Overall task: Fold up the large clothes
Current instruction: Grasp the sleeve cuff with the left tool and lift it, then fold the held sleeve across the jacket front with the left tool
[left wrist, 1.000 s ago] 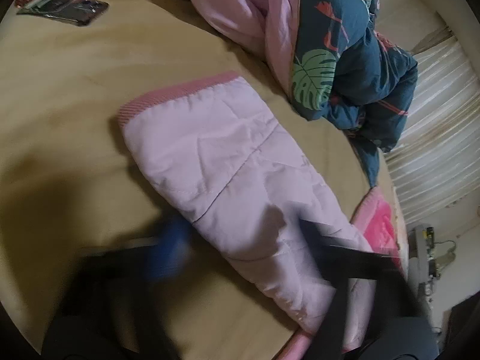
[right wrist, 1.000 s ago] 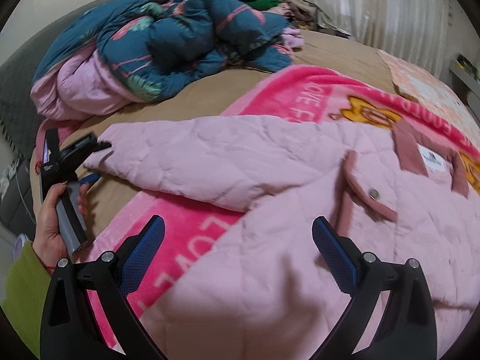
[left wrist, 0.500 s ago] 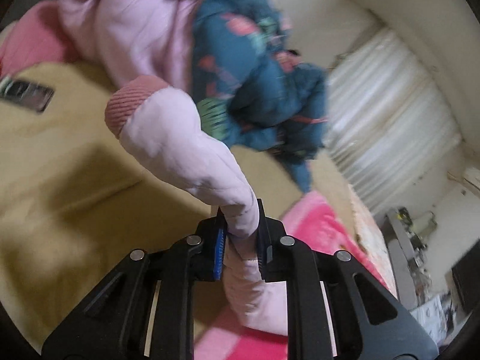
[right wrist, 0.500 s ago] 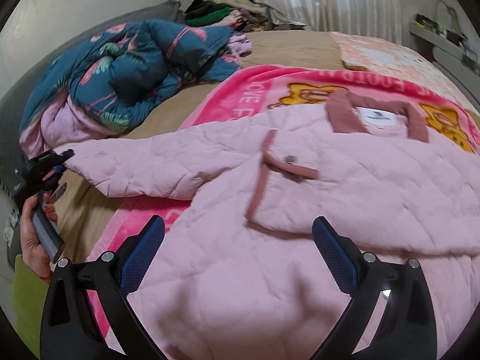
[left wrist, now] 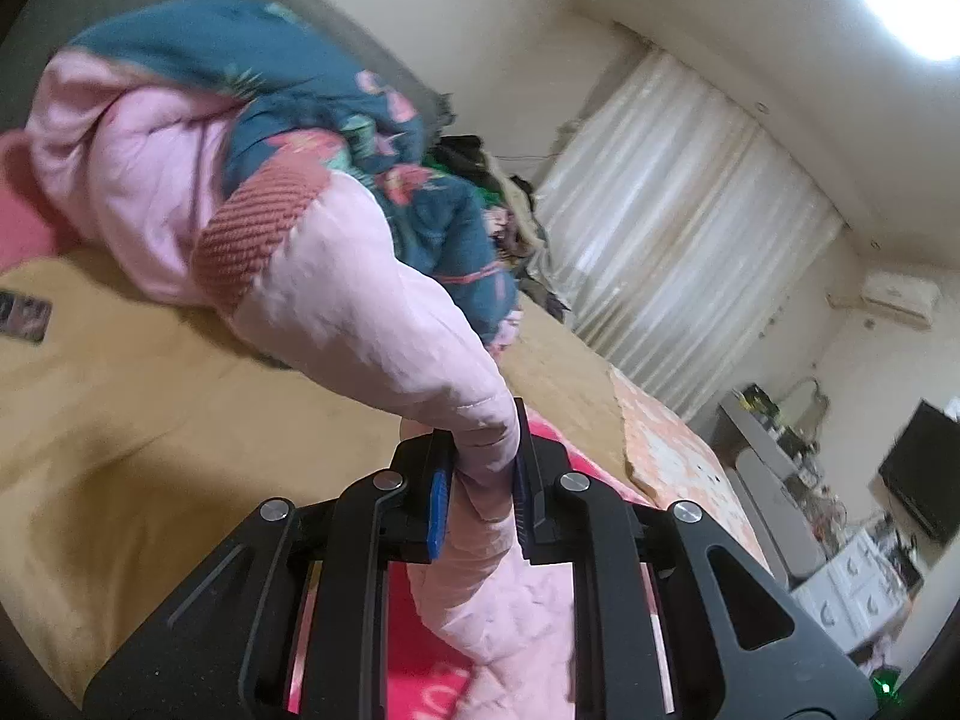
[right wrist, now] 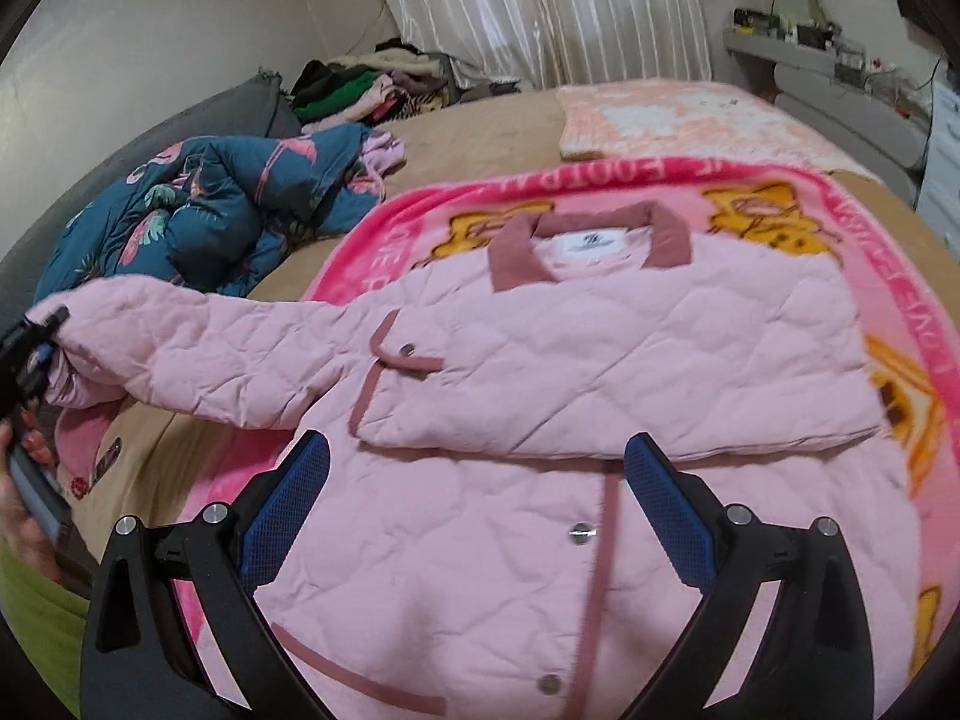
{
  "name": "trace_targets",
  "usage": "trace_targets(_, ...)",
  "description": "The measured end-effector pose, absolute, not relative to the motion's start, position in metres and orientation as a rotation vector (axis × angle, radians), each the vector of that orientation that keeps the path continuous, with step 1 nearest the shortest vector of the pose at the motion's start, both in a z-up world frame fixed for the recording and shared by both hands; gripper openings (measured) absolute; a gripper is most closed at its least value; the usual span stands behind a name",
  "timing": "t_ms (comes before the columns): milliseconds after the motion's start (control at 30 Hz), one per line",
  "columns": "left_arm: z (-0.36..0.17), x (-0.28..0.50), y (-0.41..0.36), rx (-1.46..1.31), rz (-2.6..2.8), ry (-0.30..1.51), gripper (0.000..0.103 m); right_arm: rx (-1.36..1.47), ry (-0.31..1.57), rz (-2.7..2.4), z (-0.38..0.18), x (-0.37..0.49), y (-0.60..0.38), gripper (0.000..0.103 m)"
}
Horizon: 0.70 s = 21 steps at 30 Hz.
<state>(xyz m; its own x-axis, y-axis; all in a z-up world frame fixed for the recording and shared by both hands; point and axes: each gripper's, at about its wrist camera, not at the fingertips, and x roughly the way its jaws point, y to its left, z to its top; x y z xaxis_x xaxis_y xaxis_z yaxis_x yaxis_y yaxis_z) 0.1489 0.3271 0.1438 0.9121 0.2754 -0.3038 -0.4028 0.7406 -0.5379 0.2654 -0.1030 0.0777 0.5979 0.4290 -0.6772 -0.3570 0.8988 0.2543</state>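
Left claw [left wrist: 480,489] pinches the pink jacket's sleeve [left wrist: 372,324] above the bed [left wrist: 150,420]; right claw [right wrist: 477,495] hovers spread over the jacket [right wrist: 600,372]. Lay the sleeve flat across the chest, probably smoothing wrinkles.

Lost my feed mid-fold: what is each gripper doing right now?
Left gripper: shut on the sleeve of the pink quilted jacket, lifted off the bed.
Right gripper: open, holding nothing, above the jacket's front.
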Motion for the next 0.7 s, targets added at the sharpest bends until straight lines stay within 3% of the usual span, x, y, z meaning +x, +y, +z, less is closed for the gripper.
trace_targets(333,0.197,0.183,0.249,-0.468,0.268,0.255,0.010,0.208,0.777,0.473,0.093,0.248,-0.156,0.098)
trace_targets(700,0.203,0.215,0.180,-0.361,0.174,0.305,0.010,0.284,0.754,0.445,0.096,0.237,-0.212,0.098)
